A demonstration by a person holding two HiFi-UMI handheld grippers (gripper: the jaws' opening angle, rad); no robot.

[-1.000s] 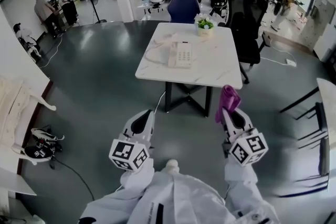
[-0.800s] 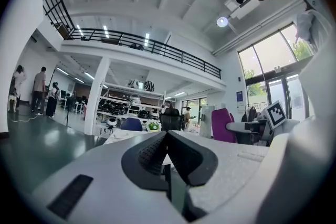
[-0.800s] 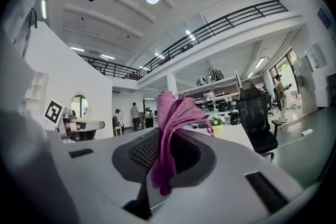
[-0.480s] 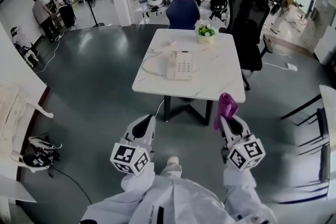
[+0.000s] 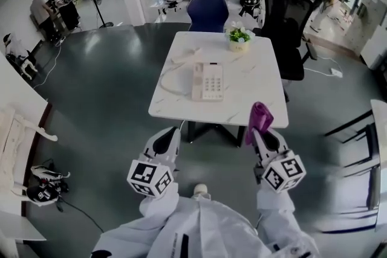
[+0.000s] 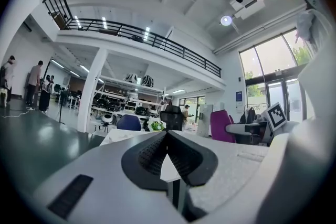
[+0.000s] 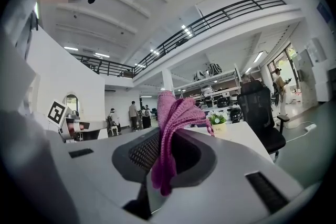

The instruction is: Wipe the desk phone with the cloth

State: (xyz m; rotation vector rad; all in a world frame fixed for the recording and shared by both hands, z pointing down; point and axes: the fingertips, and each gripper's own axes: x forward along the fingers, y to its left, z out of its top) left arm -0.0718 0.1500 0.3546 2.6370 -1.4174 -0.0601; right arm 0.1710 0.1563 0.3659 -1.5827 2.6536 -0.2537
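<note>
A white desk phone (image 5: 207, 81) with a corded handset lies near the middle of a white marble table (image 5: 254, 103) ahead of me. My right gripper (image 5: 261, 129) is shut on a purple cloth (image 5: 259, 119), which sticks up from its jaws; in the right gripper view the cloth (image 7: 170, 134) hangs folded between the pads. My left gripper (image 5: 167, 137) is shut with nothing in it, its jaws meeting at the tip (image 6: 167, 134). Both grippers are held in front of my body, short of the table's near edge.
A small potted plant (image 5: 239, 35) stands at the table's far side. A blue chair (image 5: 207, 11) sits behind the table and a black office chair (image 5: 289, 39) at its right. People stand in the background at left and right. Another table edge (image 5: 380, 124) shows at far right.
The table and phone have come closer and lower in the head view as I walk toward them. Both grippers keep their pose, the cloth still held.
</note>
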